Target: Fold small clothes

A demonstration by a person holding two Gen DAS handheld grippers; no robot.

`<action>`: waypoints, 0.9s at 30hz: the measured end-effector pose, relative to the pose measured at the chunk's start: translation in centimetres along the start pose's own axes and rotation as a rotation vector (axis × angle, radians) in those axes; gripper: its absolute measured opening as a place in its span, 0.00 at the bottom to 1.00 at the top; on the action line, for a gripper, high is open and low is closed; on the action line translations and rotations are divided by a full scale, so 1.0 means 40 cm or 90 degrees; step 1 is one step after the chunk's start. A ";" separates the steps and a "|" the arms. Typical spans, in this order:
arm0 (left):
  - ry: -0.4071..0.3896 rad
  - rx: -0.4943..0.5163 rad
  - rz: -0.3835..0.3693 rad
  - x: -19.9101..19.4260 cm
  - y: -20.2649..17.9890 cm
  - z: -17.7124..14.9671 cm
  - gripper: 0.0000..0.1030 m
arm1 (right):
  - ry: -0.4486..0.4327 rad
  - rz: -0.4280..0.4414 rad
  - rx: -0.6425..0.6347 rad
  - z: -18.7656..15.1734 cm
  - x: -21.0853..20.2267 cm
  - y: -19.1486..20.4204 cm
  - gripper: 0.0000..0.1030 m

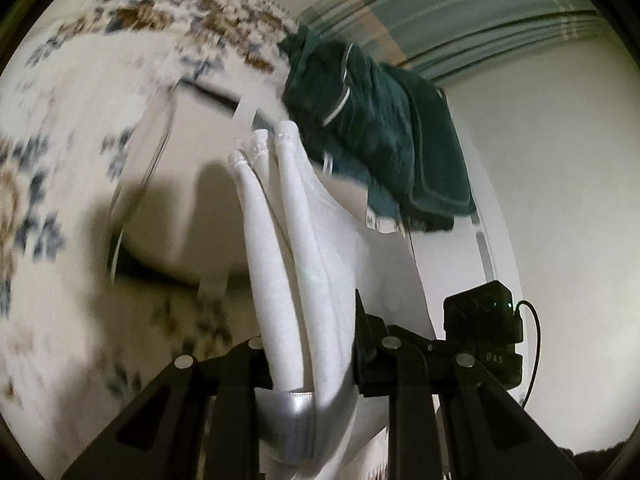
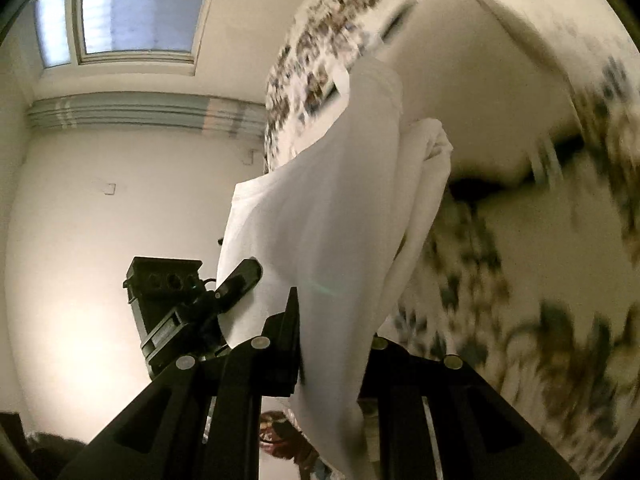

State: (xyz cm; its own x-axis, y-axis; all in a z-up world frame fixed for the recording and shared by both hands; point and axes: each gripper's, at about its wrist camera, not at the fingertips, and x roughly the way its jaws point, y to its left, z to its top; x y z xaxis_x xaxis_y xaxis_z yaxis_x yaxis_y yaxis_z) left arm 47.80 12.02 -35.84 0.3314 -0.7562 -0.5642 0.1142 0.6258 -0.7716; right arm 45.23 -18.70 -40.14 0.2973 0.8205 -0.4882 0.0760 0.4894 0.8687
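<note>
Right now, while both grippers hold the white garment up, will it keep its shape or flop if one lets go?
Probably flop: the white garment hangs in long soft folds from the left gripper. It seems light, since thin cloth drapes freely at the right gripper. The freed side would likely swing down.

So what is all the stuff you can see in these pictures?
white garment: one, white, hanging between both grippers, lifted off the surface
dark green clothes: one pile, dark teal green, lying behind the white garment
patterned cover: one, cream with brown and blue flowers, blurred, spread underneath
window: one, white frame, upper left of the right wrist view
wall: white, behind the left gripper
left gripper: black, shut on the white garment
right gripper: black, shut on the white garment
</note>
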 end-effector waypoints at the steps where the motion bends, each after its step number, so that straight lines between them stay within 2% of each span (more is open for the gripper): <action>1: -0.006 0.001 0.002 0.017 -0.006 0.033 0.18 | -0.002 -0.004 -0.006 0.035 0.009 0.009 0.16; 5: -0.021 0.002 0.005 0.090 0.027 0.151 0.18 | -0.004 -0.027 -0.028 0.198 0.045 0.004 0.16; 9: -0.016 0.001 0.031 0.172 0.088 0.214 0.19 | 0.021 -0.060 -0.038 0.314 0.094 -0.033 0.16; 13: 0.018 0.008 0.095 0.217 0.125 0.208 0.23 | 0.060 -0.096 -0.053 0.334 0.139 -0.061 0.16; 15: 0.025 0.003 0.104 0.213 0.125 0.198 0.25 | 0.074 -0.119 -0.065 0.331 0.143 -0.061 0.18; 18: 0.029 -0.001 0.146 0.198 0.110 0.181 0.30 | 0.078 -0.172 -0.076 0.318 0.134 -0.055 0.32; 19: 0.027 0.004 0.172 0.192 0.099 0.176 0.34 | 0.074 -0.195 -0.079 0.309 0.128 -0.054 0.42; 22: 0.012 0.045 0.261 0.178 0.053 0.159 0.36 | 0.049 -0.266 -0.098 0.296 0.103 -0.037 0.54; 24: -0.002 0.075 0.309 0.174 0.022 0.148 0.40 | 0.030 -0.327 -0.110 0.282 0.085 -0.020 0.56; 26: -0.019 0.099 0.351 0.163 -0.008 0.134 0.40 | 0.007 -0.405 -0.138 0.261 0.069 0.007 0.69; 27: -0.024 0.104 0.362 0.161 -0.014 0.131 0.40 | -0.005 -0.454 -0.155 0.247 0.063 0.022 0.72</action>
State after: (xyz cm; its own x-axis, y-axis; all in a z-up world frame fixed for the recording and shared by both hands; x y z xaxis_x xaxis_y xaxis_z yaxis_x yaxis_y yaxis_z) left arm 54.76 7.81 -37.50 0.4150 -0.2880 -0.8630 0.0502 0.9544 -0.2944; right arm 55.45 -19.11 -39.78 0.2614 0.2791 -0.9240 0.0408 0.9532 0.2994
